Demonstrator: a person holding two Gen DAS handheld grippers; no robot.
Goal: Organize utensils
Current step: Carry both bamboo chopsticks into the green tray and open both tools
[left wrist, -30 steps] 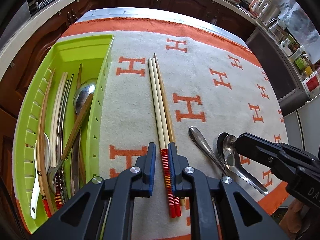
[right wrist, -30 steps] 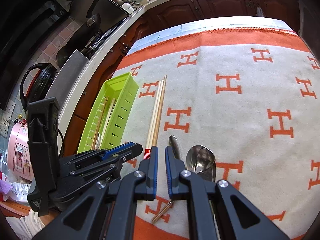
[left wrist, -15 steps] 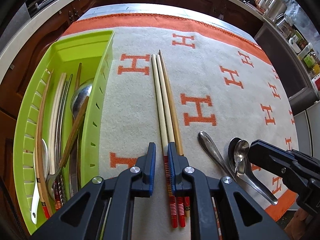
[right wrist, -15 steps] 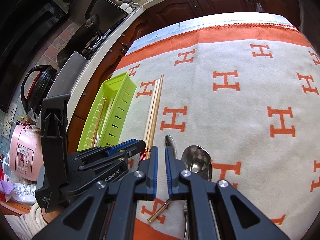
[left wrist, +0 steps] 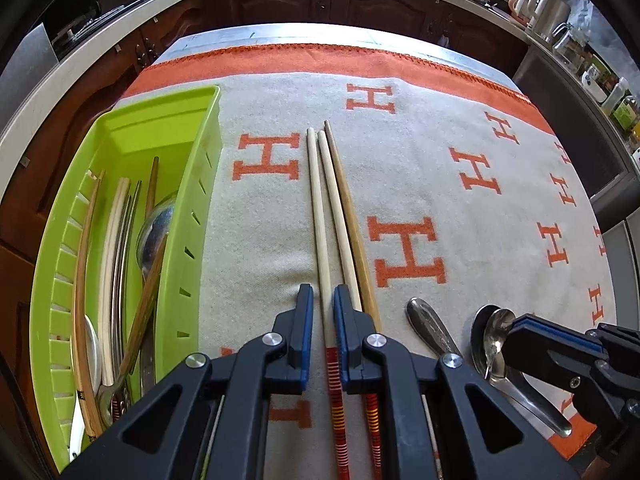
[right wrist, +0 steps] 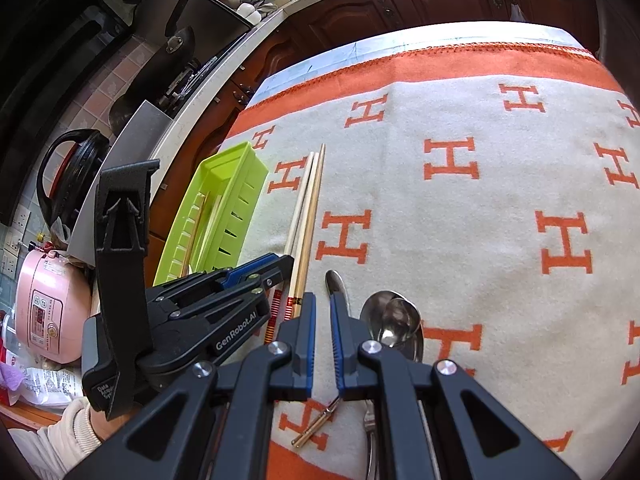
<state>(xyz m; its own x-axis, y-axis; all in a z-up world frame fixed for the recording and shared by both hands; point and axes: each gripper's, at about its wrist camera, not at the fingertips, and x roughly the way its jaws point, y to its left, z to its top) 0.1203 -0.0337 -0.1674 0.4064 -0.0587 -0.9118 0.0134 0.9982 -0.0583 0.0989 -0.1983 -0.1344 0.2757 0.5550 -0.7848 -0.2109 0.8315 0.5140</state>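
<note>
Lime-green utensil tray with cutlery sits left on the H-patterned cloth. Beside it, the left gripper has just closed, pinching one pale chopstick. Rightward, spoons lie by the right gripper, its jaws nearly together, empty.

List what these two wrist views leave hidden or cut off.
- Left wrist view: the left gripper covers the striped chopsticks' grip ends, so pad contact is unclear.
- Right wrist view: the right gripper hides the spoons' handles.
- Both views: the green tray's near end is cut off.
</note>
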